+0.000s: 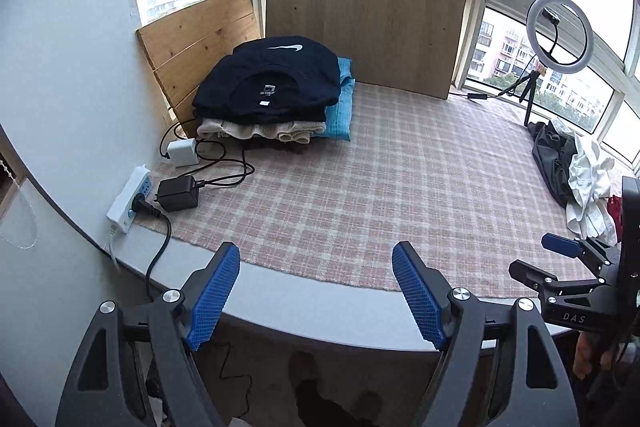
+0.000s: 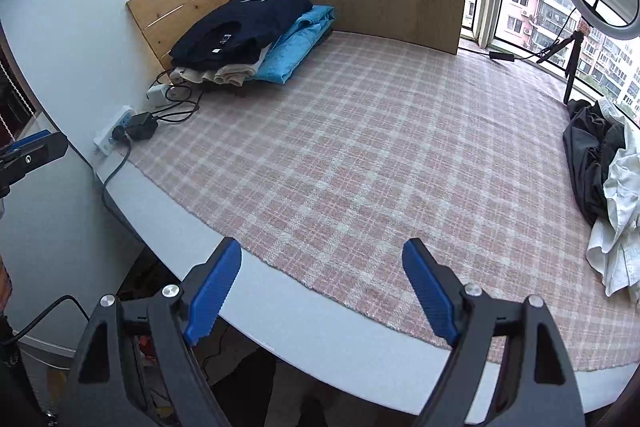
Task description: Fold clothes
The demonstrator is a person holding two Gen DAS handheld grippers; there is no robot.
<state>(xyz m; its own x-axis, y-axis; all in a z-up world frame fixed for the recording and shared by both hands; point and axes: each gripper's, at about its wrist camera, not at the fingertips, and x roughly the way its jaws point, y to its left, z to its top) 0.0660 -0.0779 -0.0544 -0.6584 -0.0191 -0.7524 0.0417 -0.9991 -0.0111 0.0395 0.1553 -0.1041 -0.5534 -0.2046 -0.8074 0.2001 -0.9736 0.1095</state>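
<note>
A stack of folded clothes sits at the far left of the checked tablecloth: a navy shirt on top, beige garments below, a blue garment beside. The stack also shows in the right wrist view. A loose heap of dark and white clothes lies at the right edge, seen also in the right wrist view. My left gripper is open and empty over the table's front edge. My right gripper is open and empty there too, and shows in the left wrist view.
A power strip, black adapter, white charger and cables lie at the left edge. Wooden boards lean against the windows behind. A ring light on a tripod stands at the back right.
</note>
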